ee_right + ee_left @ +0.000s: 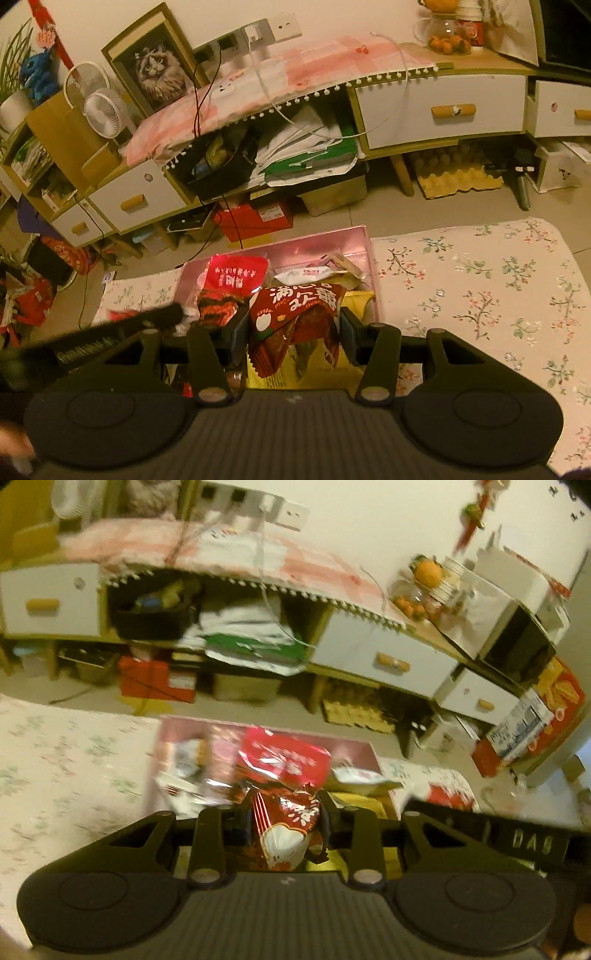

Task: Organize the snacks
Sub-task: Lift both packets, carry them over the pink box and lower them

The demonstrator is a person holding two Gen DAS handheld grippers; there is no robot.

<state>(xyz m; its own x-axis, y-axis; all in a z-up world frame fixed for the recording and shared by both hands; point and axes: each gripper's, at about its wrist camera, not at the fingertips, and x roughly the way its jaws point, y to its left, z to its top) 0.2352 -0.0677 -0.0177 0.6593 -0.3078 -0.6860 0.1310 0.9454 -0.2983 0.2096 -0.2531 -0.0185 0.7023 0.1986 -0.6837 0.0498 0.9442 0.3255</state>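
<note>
A pink box (332, 238) full of snack packets stands on the flowered table; it also shows in the left wrist view (177, 738). My left gripper (284, 812) is shut on a red and white snack packet (291, 830) over the box. My right gripper (293, 325) is shut on a dark red snack packet with white characters (299, 317), also over the box. A bright red packet (236, 275) stands in the box behind, seen in the left wrist view (288, 758) too. A yellow packet (314, 369) lies under the right gripper.
A flowered tablecloth (480, 302) covers the table right of the box. Beyond the table is a low cabinet with white drawers (443, 110), boxes under it, an egg tray (458, 179) on the floor, and fans (103, 110) at left.
</note>
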